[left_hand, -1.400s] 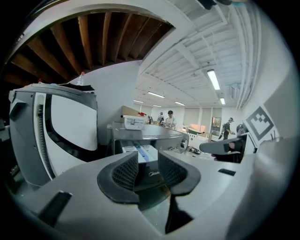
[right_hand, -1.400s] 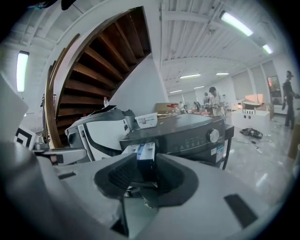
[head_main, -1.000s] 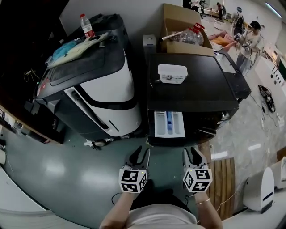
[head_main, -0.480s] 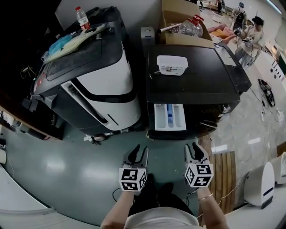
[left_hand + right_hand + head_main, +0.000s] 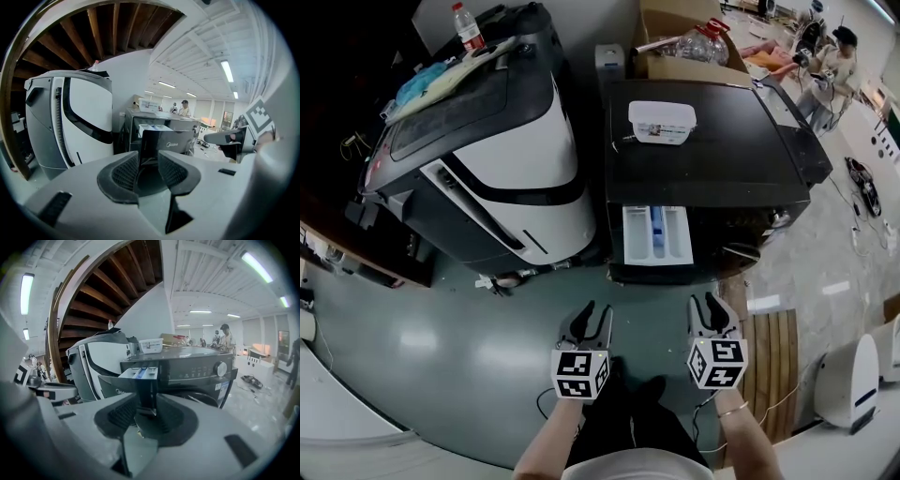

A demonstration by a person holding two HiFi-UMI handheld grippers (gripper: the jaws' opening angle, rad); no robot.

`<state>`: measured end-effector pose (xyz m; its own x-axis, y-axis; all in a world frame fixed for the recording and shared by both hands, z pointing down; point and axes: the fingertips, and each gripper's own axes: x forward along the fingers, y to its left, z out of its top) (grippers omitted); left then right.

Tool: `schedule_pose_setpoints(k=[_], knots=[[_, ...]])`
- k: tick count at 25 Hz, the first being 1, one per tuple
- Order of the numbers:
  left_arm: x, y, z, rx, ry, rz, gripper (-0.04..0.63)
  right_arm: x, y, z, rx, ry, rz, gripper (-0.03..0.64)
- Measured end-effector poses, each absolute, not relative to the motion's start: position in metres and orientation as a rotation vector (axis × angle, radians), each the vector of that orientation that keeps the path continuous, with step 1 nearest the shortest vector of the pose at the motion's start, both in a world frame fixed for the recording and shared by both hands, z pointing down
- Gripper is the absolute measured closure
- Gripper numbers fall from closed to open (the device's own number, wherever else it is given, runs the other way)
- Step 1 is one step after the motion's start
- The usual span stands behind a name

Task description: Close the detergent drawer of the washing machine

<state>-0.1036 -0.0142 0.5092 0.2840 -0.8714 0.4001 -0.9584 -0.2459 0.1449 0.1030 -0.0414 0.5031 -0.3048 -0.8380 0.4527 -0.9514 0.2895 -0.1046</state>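
Note:
The black washing machine [image 5: 703,169] stands ahead of me with its white detergent drawer [image 5: 656,234] pulled out from the front's upper left. The drawer's blue and white compartments face up. The drawer [image 5: 138,372] also shows in the right gripper view, and the drawer [image 5: 154,127] again in the left gripper view. My left gripper [image 5: 589,321] hangs open over the floor, short of the drawer and a little left of it. Open too, my right gripper [image 5: 711,309] is level with it, to the drawer's right. Neither touches the machine, and nothing lies between either pair of jaws.
A large white and black machine [image 5: 497,159] stands close on the washer's left. On the washer's top sits a white tub [image 5: 662,120]. A cardboard box [image 5: 670,52] is behind it, a wooden pallet [image 5: 773,361] on the floor at right. People stand far back at right.
Both grippers have sunk a little while pointing at the washer. The head view has tilted, so the machines sit higher in the picture. The drawer stays pulled out.

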Motion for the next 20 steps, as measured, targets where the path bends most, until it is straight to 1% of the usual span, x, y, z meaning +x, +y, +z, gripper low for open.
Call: schedule_pose_setpoints(k=[9,20], knots=[[-0.096,-0.032,0.52,2.214,-1.634,0.347,0.483,0.109,-0.059,0.516,1.649,-2.223,0.539,0.5],[-0.084,-0.067,0.534,2.191,-1.619,0.326,0.465,0.107,-0.081,0.529,1.636,-2.208,0.537,0.5]])
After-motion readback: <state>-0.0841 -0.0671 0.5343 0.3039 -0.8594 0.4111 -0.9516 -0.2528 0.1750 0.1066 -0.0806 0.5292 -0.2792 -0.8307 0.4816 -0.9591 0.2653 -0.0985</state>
